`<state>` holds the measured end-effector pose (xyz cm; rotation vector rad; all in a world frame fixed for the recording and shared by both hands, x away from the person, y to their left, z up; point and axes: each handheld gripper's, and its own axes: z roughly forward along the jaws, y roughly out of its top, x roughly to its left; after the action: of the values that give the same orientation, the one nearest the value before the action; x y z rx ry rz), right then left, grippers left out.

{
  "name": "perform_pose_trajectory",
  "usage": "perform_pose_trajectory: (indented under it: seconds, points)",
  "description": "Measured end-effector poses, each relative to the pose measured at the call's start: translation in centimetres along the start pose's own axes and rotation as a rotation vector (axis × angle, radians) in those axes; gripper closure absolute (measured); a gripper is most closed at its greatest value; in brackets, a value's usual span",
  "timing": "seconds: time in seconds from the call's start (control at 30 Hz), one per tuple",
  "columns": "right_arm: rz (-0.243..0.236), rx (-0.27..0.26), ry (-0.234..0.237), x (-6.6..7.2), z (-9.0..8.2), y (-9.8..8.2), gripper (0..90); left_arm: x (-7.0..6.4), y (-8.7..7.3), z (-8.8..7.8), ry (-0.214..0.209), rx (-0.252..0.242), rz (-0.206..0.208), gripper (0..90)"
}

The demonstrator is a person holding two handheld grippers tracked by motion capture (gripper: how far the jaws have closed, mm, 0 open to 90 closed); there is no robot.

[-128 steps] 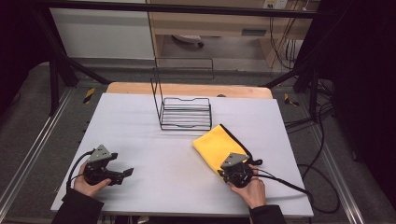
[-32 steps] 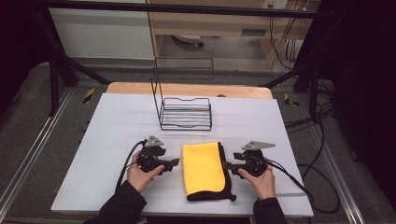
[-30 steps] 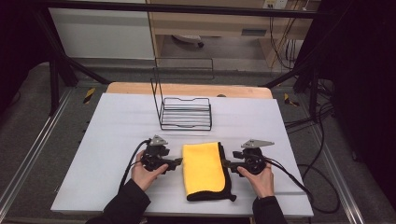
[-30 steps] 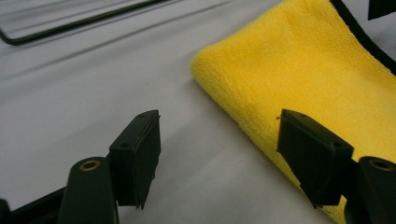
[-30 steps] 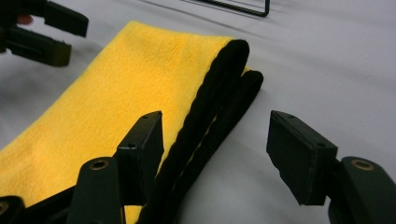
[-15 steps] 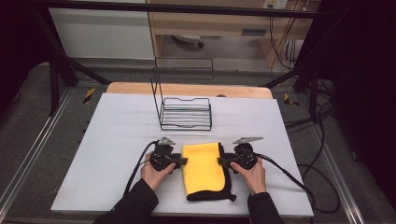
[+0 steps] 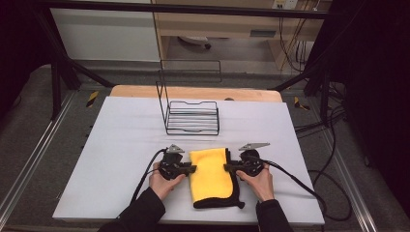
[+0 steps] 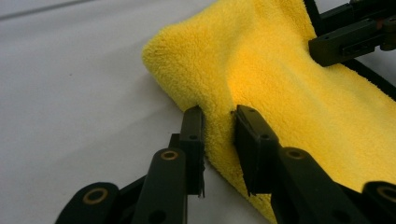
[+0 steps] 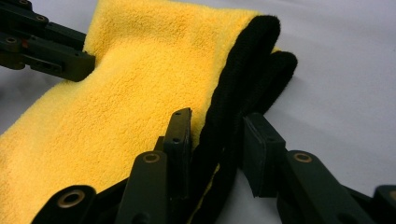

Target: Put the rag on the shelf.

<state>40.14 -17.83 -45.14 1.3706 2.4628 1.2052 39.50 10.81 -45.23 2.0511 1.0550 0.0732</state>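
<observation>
Both hands lie low on the white surface (image 7: 121,135), forearms coming in from the near edge, each wrist level so that its tongs point inward at the other. Between them lies the folded yellow cloth (image 7: 211,175), its black-trimmed edge toward the right hand.

The left tongs (image 7: 192,169) meet the cloth's left fold. In the left gripper view (image 8: 218,135) the jaws have just been closing, and a ridge of yellow pile now stands pinched between them.

The right tongs (image 7: 228,167) meet the opposite side. In the right gripper view (image 9: 215,140) they too have just been closing: the inner jaw lies against the yellow face and the black border bunches between the jaws. The outer jaw seems to touch the trim, though the dark cloth against dark metal makes that hard to judge.

Beyond both tongs, well apart from the cloth, a black wire rack (image 7: 192,117) stands on the surface.
</observation>
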Motion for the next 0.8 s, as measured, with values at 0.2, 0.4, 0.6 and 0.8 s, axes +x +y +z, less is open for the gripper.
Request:
perform_pose_trajectory:
  seconds: [0.2, 0.4, 0.6, 0.8]
  points:
    - [-0.039, 0.005, 0.008, 0.1, -0.1, -0.1, 64.5, 0.1, 0.0, 0.0, -0.014, 0.000, -0.003, 77.0]
    - [0.010, 0.016, 0.023, -0.1, -0.1, 0.0, 73.3, 0.3, 0.2, -0.1, -0.020, -0.001, -0.005, 80.3]
    - [0.054, 0.012, 0.039, -0.3, -0.4, 0.2, 79.7, 0.3, 0.3, -0.5, -0.033, -0.011, -0.006, 81.5]
    - [0.062, -0.022, 0.063, -0.1, -1.3, 0.4, 80.8, 0.0, 0.9, -1.6, -0.048, -0.054, 0.009, 81.9]
